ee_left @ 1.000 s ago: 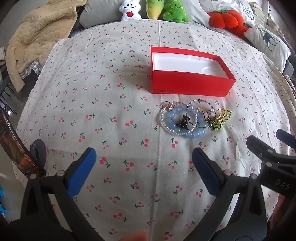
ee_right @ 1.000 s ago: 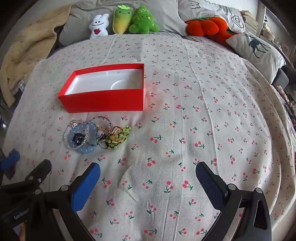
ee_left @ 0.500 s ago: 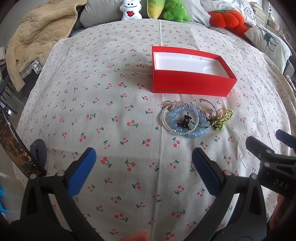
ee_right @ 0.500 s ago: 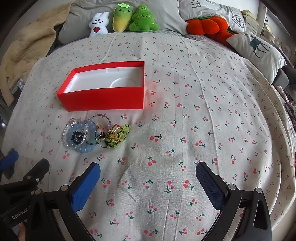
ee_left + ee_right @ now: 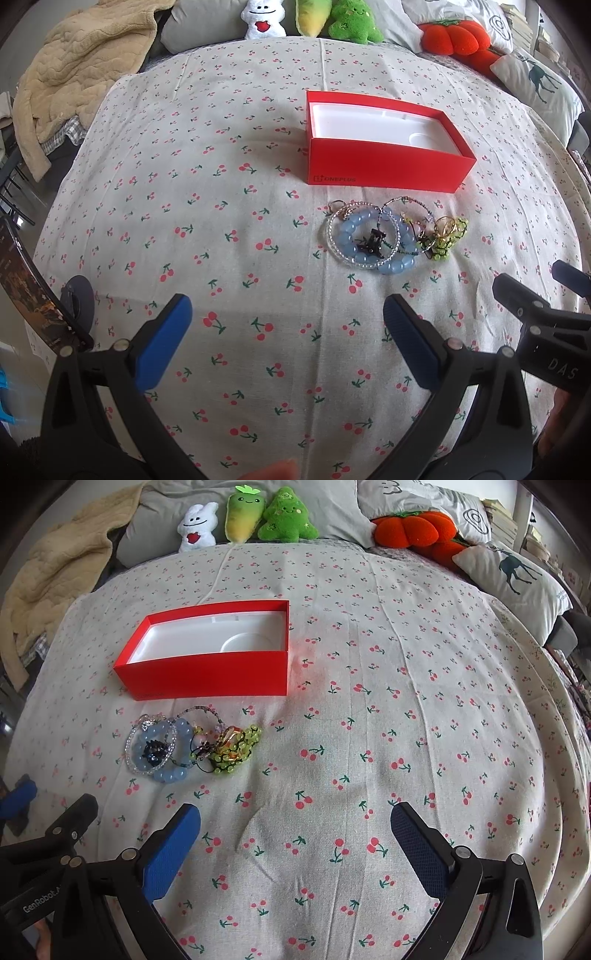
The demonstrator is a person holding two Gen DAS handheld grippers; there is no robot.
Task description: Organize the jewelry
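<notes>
I am at the very start: nothing is picked up yet. My left gripper [image 5: 286,325] hangs spread wide over the cherry-print sheet [image 5: 184,206], holding nothing, and my right gripper [image 5: 295,834] is just as wide and just as empty. The jewelry pile [image 5: 391,236] lies tangled just in front of the open red box [image 5: 388,170], whose white inside looks empty. The blue bead bracelet [image 5: 173,749] overlaps a clear beaded ring. I judge the next move is to reach forward, narrow 1 gripper onto a single piece, and lift it free of the tangle.
</notes>
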